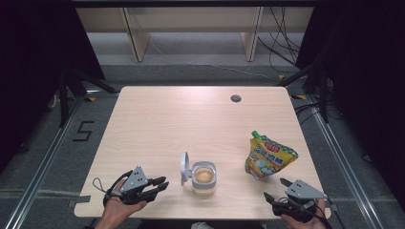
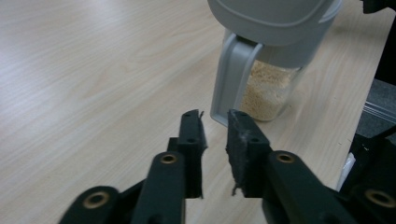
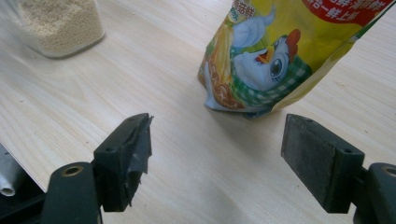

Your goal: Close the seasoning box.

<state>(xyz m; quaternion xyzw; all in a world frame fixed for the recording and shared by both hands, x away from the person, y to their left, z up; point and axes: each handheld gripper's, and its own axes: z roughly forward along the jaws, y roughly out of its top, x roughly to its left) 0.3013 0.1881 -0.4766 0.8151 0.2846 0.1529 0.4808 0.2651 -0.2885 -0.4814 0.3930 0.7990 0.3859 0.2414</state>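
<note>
Open-lidded jar point(image 1: 205, 178) of beige granules point(image 2: 264, 91); upright yellow pouch point(image 1: 267, 155).

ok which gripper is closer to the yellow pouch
Right. The right gripper sits just in front of the yellow pouch, jaws wide apart; the left gripper is beyond the open jar.

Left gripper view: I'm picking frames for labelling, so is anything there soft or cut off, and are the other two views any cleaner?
Left gripper view: the jar is soft and its flipped-open lid cropped at the top, jaws sharp. Right gripper view: the seasoning pouch print reads crisply, top cropped, soft shadow beneath. High view: the table is evenly lit, surroundings dark.
</note>
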